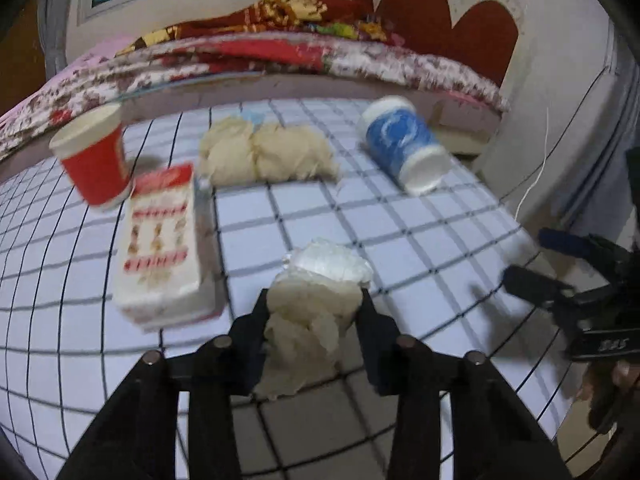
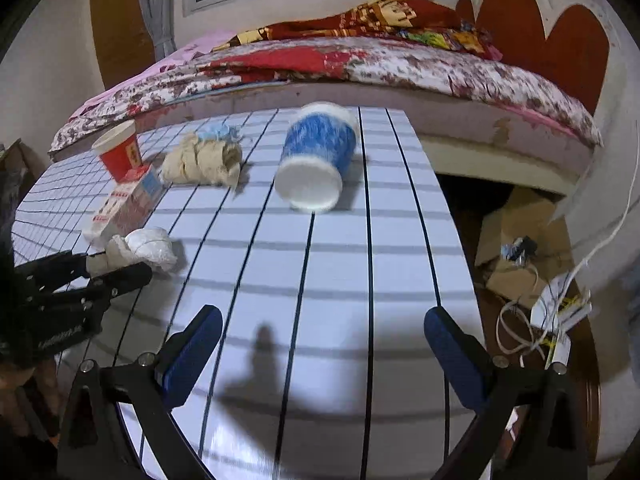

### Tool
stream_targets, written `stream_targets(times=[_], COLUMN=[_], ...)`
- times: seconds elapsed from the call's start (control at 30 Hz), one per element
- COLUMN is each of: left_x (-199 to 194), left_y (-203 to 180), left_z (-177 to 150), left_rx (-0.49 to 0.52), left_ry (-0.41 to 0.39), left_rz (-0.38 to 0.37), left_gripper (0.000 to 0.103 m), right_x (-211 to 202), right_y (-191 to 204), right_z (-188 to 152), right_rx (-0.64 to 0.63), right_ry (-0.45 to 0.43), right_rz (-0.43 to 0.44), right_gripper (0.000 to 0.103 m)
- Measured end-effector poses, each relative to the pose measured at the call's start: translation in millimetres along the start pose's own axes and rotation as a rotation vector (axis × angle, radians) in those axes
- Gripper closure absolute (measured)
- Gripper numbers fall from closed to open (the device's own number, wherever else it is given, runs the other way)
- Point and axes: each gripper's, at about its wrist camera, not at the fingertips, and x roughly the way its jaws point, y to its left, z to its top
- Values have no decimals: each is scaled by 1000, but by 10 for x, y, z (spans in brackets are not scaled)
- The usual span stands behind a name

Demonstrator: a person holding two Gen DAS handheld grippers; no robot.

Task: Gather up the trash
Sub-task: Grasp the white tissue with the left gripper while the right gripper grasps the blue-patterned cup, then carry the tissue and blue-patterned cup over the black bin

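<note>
My left gripper is shut on a crumpled wad of tissue and plastic, just above the checked table; it also shows in the right wrist view. My right gripper is open and empty over the table's near right part. A blue-and-white paper cup lies on its side ahead of it, also in the left wrist view. A red cup stands upright at the far left. A flat red-and-white carton lies beside it. A larger beige crumpled paper lies at the back.
A bed with patterned blankets runs along the table's far edge. Right of the table, the floor holds a cardboard box, white cables and a power strip.
</note>
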Motion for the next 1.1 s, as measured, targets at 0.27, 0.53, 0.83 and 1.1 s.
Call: stream_targets(times=[0.27, 0.53, 0.83, 1.1], left_x=[55, 143, -51, -397], left_y=[14, 56, -133, -336], left_z=[235, 308, 175, -97], left_rx=[-66, -98, -54, -21], left_ry=[-57, -56, -94, -130], left_rz=[16, 32, -1, -4], left_gripper=[62, 62, 62, 62], right_x=[428, 893, 457, -401], right_y=[-75, -25, -74, -190], right_z=[539, 800, 429, 7], right_rx=[45, 75, 20, 16], right_ry=[-16, 63, 13, -63], right_rz=[-8, -2, 28, 28], right_gripper=[1, 4, 47, 47])
